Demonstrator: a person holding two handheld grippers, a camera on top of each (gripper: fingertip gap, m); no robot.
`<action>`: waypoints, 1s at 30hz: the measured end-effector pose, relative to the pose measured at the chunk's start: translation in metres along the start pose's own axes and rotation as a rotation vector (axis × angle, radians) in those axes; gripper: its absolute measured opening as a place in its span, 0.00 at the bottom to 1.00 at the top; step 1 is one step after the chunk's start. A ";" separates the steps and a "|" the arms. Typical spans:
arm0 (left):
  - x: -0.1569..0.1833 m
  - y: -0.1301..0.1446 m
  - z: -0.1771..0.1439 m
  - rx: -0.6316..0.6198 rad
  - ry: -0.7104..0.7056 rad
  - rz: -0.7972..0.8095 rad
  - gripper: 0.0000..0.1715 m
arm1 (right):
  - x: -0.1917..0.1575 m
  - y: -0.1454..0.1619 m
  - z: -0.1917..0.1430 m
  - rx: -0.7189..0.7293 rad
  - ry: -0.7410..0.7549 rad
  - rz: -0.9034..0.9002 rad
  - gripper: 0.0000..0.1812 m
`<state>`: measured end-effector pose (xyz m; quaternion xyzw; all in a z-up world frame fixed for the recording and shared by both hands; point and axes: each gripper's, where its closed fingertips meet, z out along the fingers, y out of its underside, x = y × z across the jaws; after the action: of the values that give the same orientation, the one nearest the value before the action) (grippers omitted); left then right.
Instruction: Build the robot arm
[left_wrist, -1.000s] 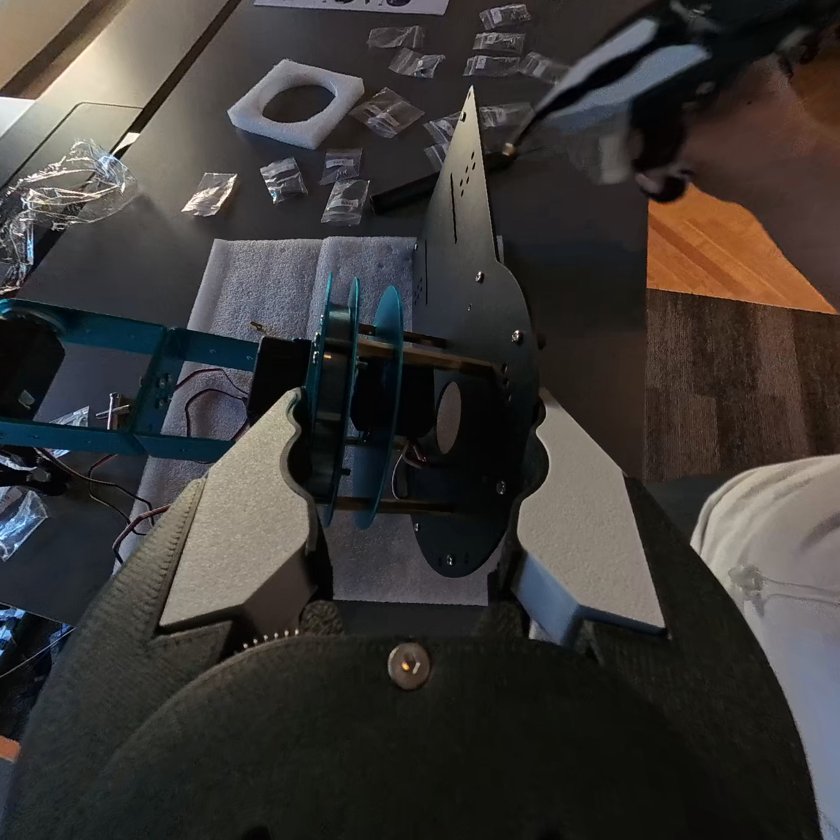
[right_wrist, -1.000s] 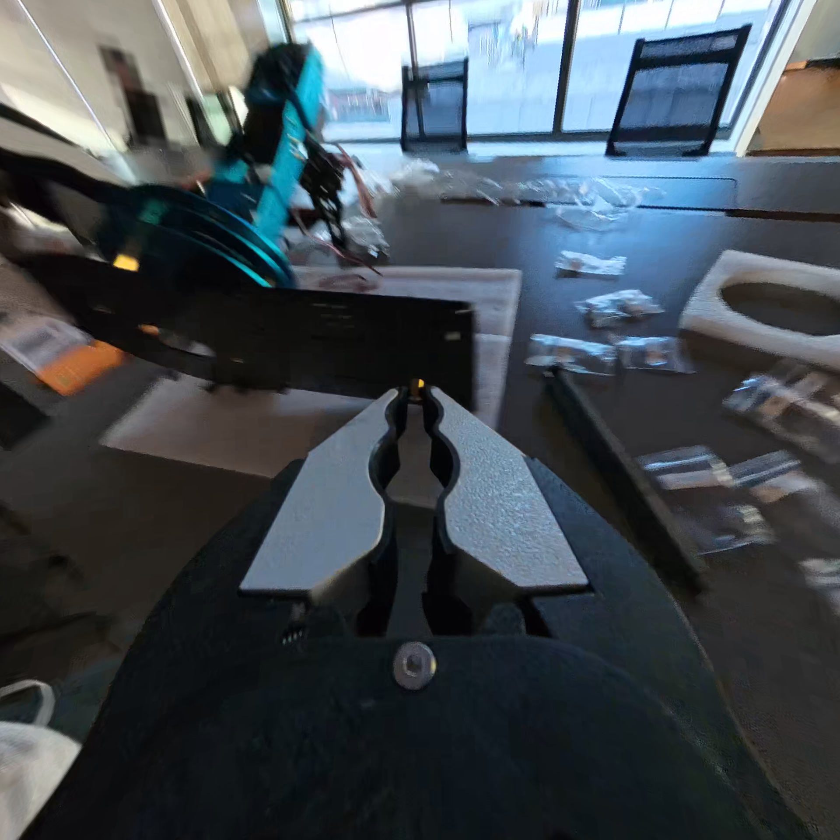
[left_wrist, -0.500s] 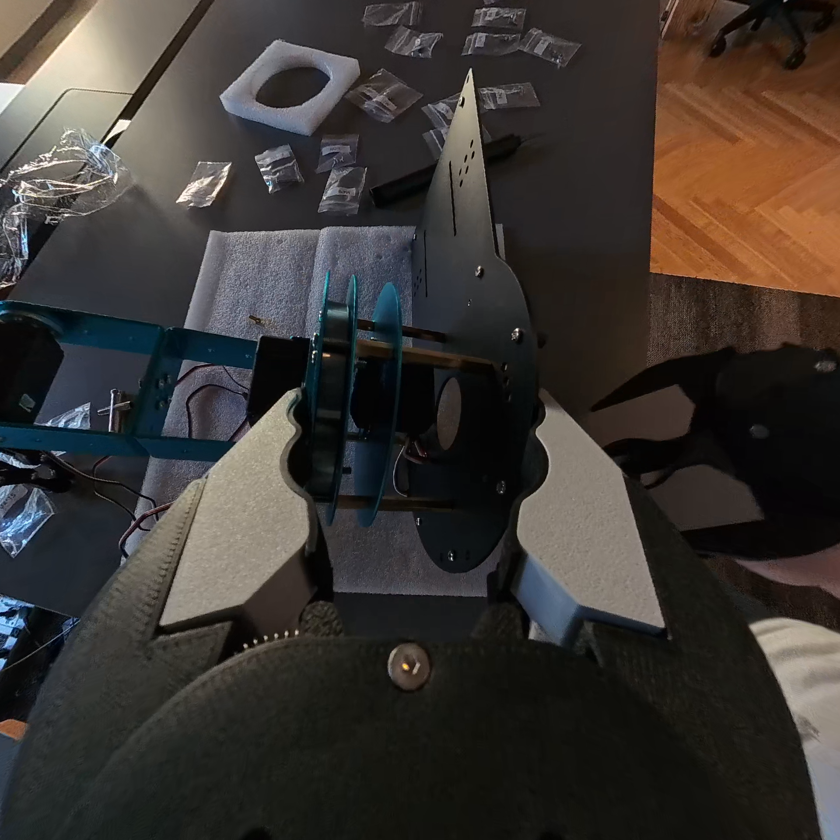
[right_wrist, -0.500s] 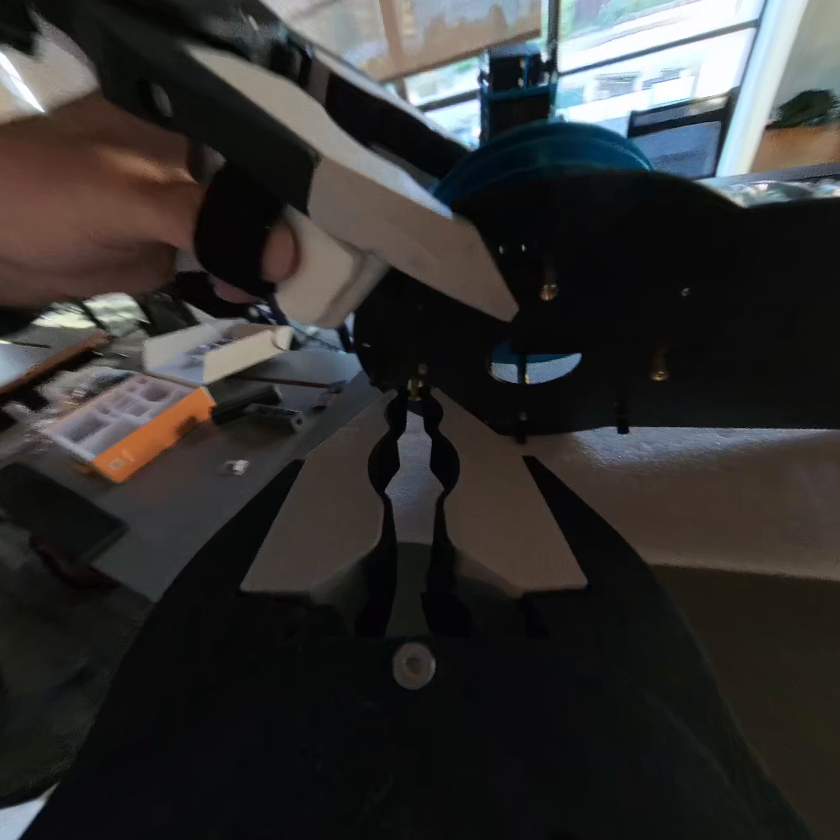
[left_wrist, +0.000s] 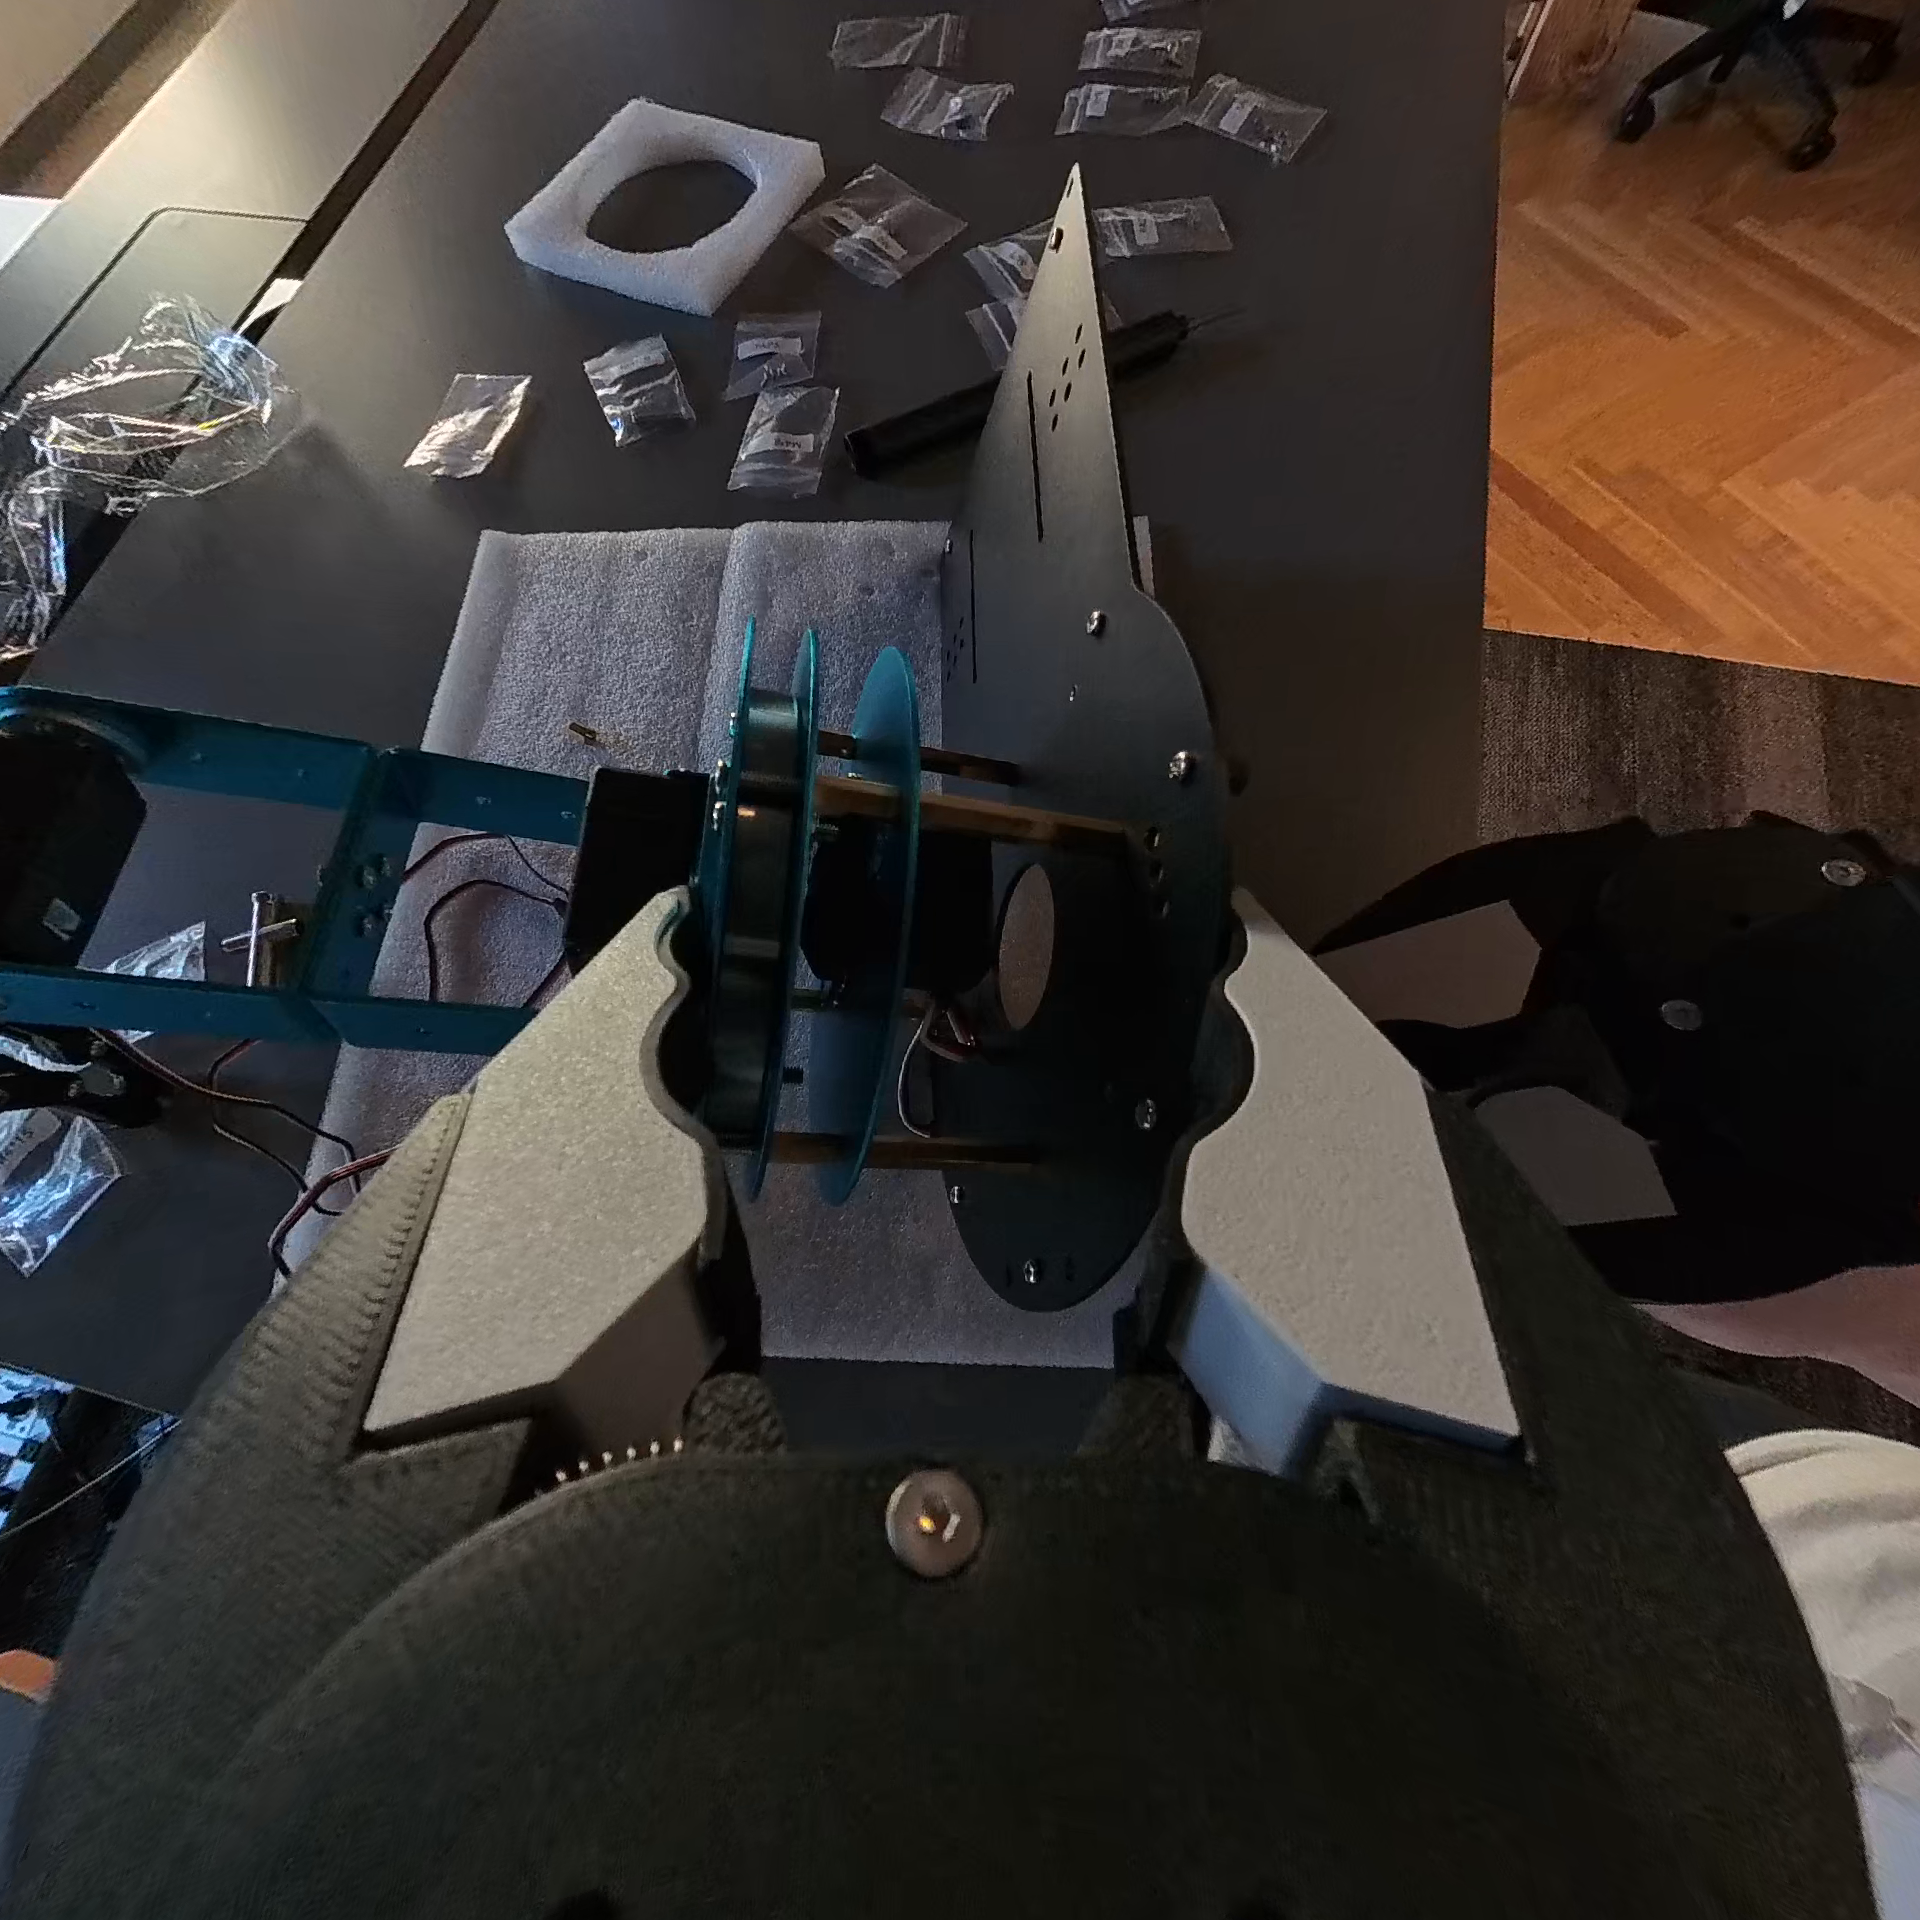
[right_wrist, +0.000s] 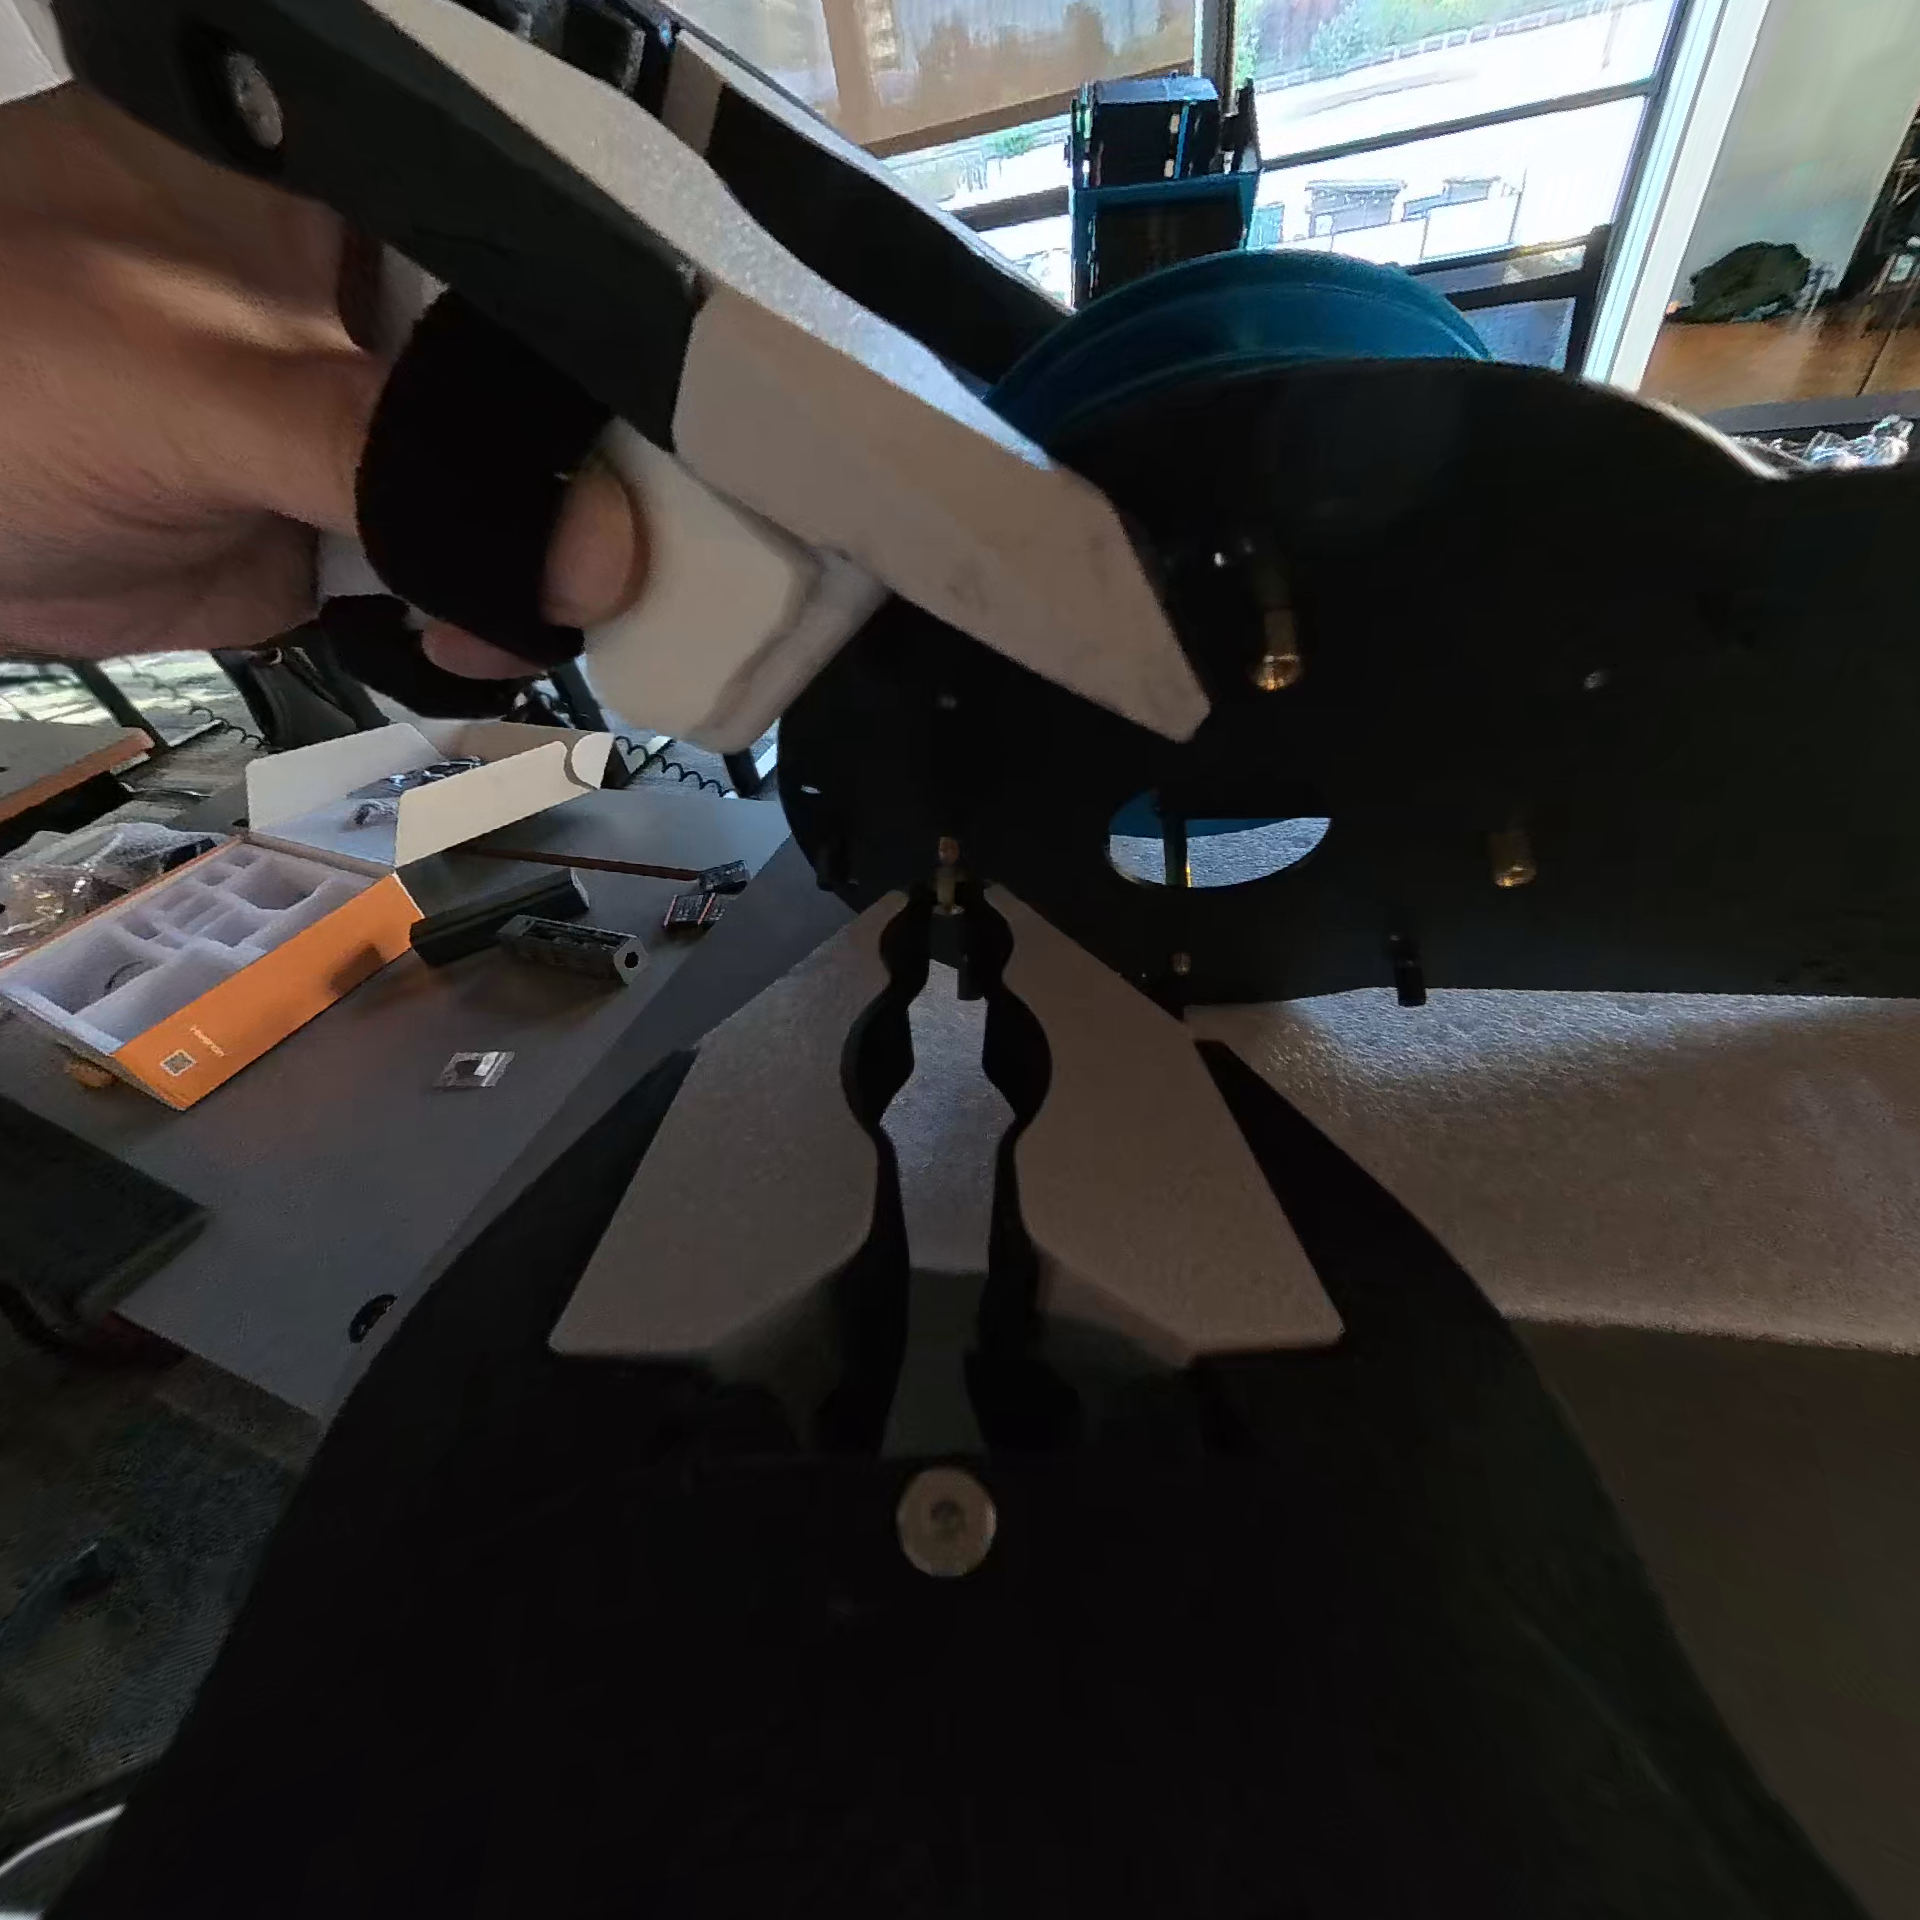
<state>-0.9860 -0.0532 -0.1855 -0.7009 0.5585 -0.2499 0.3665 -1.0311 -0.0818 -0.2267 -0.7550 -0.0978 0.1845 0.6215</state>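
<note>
Left tongs (left_wrist: 956, 935) clamp black plate (left_wrist: 1081, 831) assembly; right tongs (right_wrist: 948, 914) pinch brass standoff (right_wrist: 948, 883).

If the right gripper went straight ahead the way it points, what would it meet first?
Most likely the black plate of the assembly. The right gripper is shut on a small brass post just under the plate's lower edge, though the exact gap between post and plate is hard to judge.

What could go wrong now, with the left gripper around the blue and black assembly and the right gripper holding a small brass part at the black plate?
1. The right gripper pinches a small brass standoff only at its tips; it may slip out and fall.
2. The left gripper spans the teal discs and black plate widely; the assembly could twist.
3. Loose wires beside the foam sheet may snag.
</note>
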 end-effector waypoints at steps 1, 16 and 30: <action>0.000 0.000 0.000 0.003 -0.001 -0.002 0.55 | 0.000 0.000 0.001 -0.005 -0.001 -0.001 0.03; 0.000 0.000 0.000 0.001 -0.002 -0.005 0.55 | 0.000 -0.005 0.002 0.023 0.011 0.015 0.02; 0.000 -0.001 0.000 0.011 -0.002 -0.006 0.55 | 0.000 -0.002 0.004 0.022 -0.008 0.165 0.02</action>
<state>-0.9857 -0.0528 -0.1850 -0.7006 0.5547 -0.2536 0.3702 -1.0324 -0.0774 -0.2254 -0.7527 -0.0357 0.2393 0.6122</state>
